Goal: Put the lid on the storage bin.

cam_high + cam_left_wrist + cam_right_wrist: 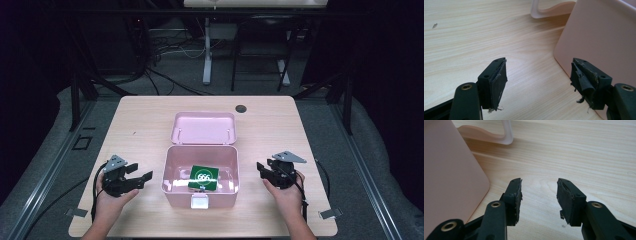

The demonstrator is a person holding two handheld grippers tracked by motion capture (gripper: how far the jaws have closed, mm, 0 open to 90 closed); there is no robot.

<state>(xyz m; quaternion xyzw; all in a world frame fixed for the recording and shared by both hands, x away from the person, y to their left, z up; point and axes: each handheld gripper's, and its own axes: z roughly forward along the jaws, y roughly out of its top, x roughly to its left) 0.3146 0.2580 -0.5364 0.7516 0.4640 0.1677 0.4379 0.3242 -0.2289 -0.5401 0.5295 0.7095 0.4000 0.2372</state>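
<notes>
A pink box (pixel 172 187) stands open in the middle of the wooden table, its lid (pixel 203 128) laid back behind it. Inside lies a green packet (pixel 204 177) with white lettering. My left gripper (pixel 141 176) rests on the table just left of the box, open and empty; in the left gripper view its gripper (pixel 537 75) has the box wall (pixel 596 37) at the right. My right gripper (pixel 261 169) sits to the right of the box, open with nothing between its jaws; in the right gripper view its gripper (pixel 539 192) has the box wall (pixel 449 175) at the left.
The table (pixel 140 120) has a round dark cable hole (pixel 241 108) at the back. A white clasp (pixel 200 202) hangs on the box front. Beyond the table are a dark floor, cables and a desk's white leg (pixel 206 55).
</notes>
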